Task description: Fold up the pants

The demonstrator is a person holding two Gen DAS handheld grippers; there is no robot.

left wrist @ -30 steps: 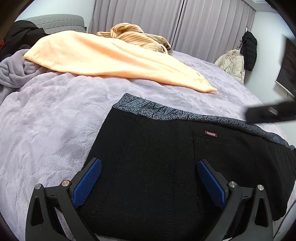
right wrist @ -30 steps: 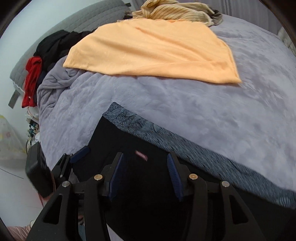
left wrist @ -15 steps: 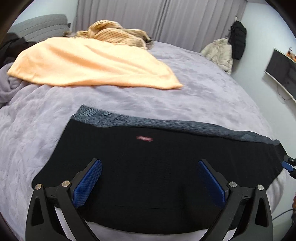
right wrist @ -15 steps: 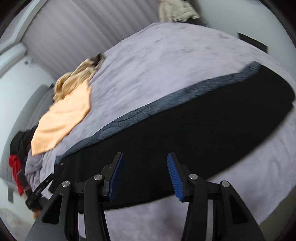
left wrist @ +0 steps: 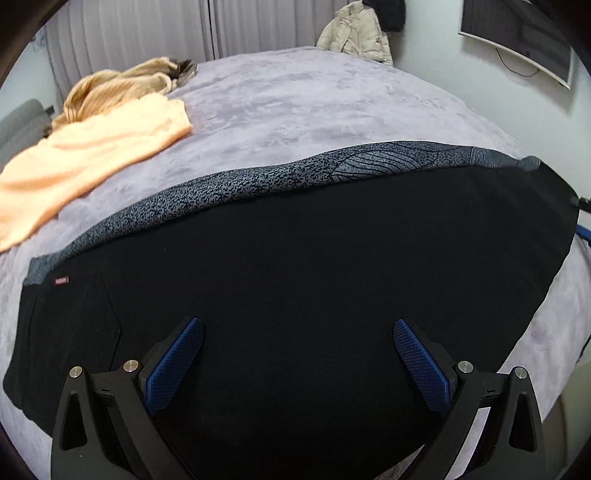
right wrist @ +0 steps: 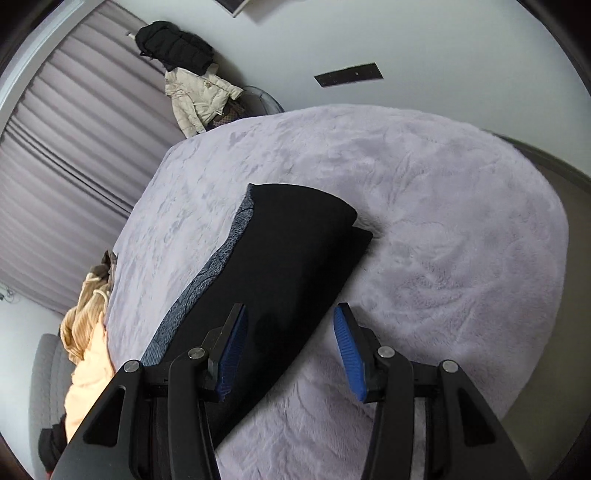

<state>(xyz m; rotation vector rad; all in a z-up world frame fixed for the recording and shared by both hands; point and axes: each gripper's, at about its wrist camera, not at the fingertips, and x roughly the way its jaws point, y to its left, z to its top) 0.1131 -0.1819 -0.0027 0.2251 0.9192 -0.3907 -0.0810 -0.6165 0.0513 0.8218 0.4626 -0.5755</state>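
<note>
While spread flat across the lavender plush blanket (left wrist: 332, 110), black pants (left wrist: 295, 277) with a grey speckled waistband (left wrist: 258, 181) along the far edge and a small red label (left wrist: 61, 281) near the left end. Left gripper (left wrist: 298, 358) over the near part of the pants, blue-padded fingers (left wrist: 173, 363) set wide apart, nothing between them but the dark cloth below; whether touching the fabric or just above it, cannot tell. From the right wrist view, the same pants (right wrist: 280, 273) running lengthwise away from the camera, the far end showing two stacked layers of black cloth, the lower one poking out a little past the upper. Right gripper (right wrist: 291, 350) also spread open and holding nothing, left pad over the black cloth, right pad (right wrist: 349, 356) over bare blanket (right wrist: 443, 240) just beside the pants' edge. Beyond the pants, well apart from them, an orange towel-like cloth (left wrist: 85, 158) lying on the blanket, with a tan ribbed garment (left wrist: 118, 86) bunched at its far side. Grey pleated curtains (left wrist: 147, 37) behind the bed, a cream puffer jacket (right wrist: 199, 99) hanging beneath a black one (right wrist: 173, 46) at the wall, and a dark screen (left wrist: 517, 33) mounted upper right in the left wrist view.
</note>
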